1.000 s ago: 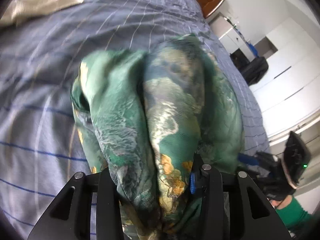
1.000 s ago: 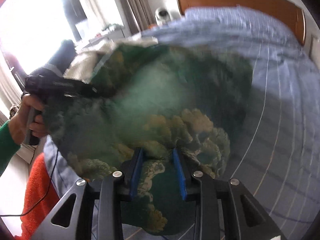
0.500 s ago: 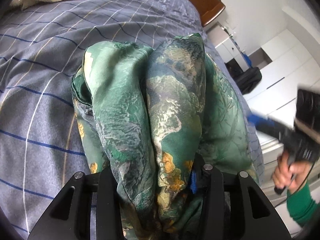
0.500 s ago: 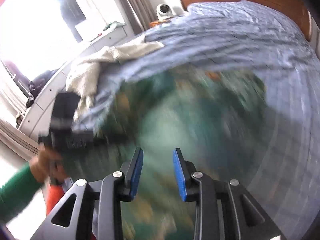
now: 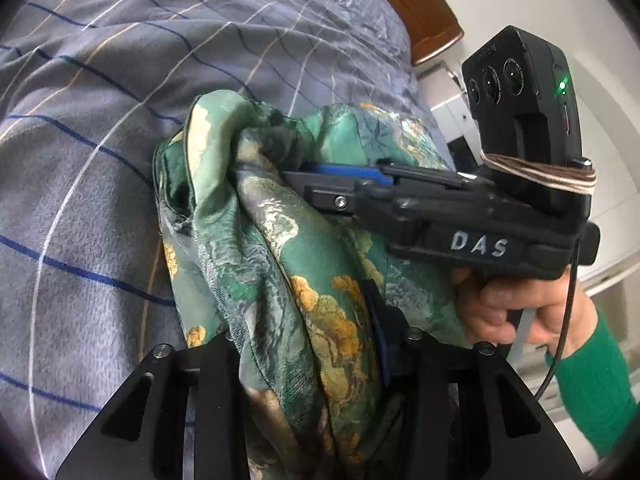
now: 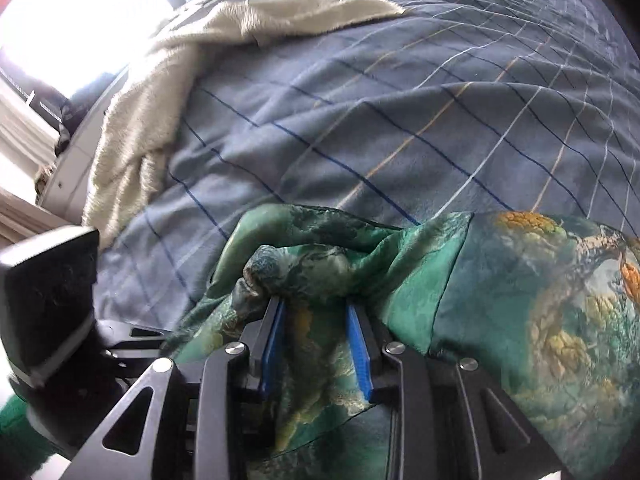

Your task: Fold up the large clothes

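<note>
A green satin garment printed with gold and grey landscape hangs bunched between my two grippers over the bed. My left gripper is shut on a thick fold of it; cloth hides the fingertips. In the left wrist view my right gripper comes in from the right, its blue-padded fingers pushed into the cloth's upper folds. In the right wrist view the right gripper holds a wad of the garment between its blue pads; the jaws stand partly apart around it.
A grey-blue checked duvet covers the bed below. A cream fleece blanket lies at its far left edge. A wooden headboard and white cabinets stand beyond. The left gripper's body is close at the lower left of the right wrist view.
My right gripper has swung from the far side over to the left gripper and now grips the garment right beside it. The garment is bunched tighter and lower over the duvet.
</note>
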